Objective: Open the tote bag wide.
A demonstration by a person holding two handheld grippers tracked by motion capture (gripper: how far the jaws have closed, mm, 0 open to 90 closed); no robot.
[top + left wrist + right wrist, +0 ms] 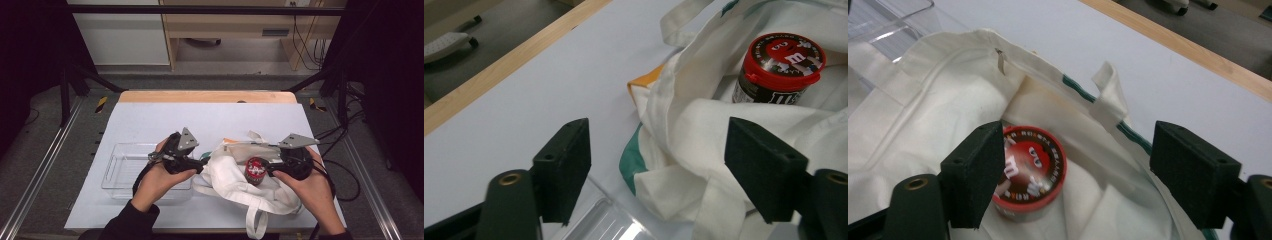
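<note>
A white cloth tote bag (235, 175) lies crumpled on the pale table top, its mouth open. Inside it stands a dark candy jar (255, 170) with a red lid. My left gripper (200, 162) sits at the bag's left edge, and in the left gripper view its jaws (659, 150) stand wide apart over the cloth (684, 115), pressing on nothing, with the jar (781, 65) beyond them. My right gripper (270, 167) is at the bag's right side. In the right gripper view it (1080, 155) is open above the jar (1035, 170) and the bag's opening (948, 110).
A clear plastic bin (120, 170) stands left of the bag, by my left hand; its corner (609, 225) is under the left jaw. The table's wooden far edge (207, 96) runs across the back. The bag's handle (255, 220) trails toward the front edge.
</note>
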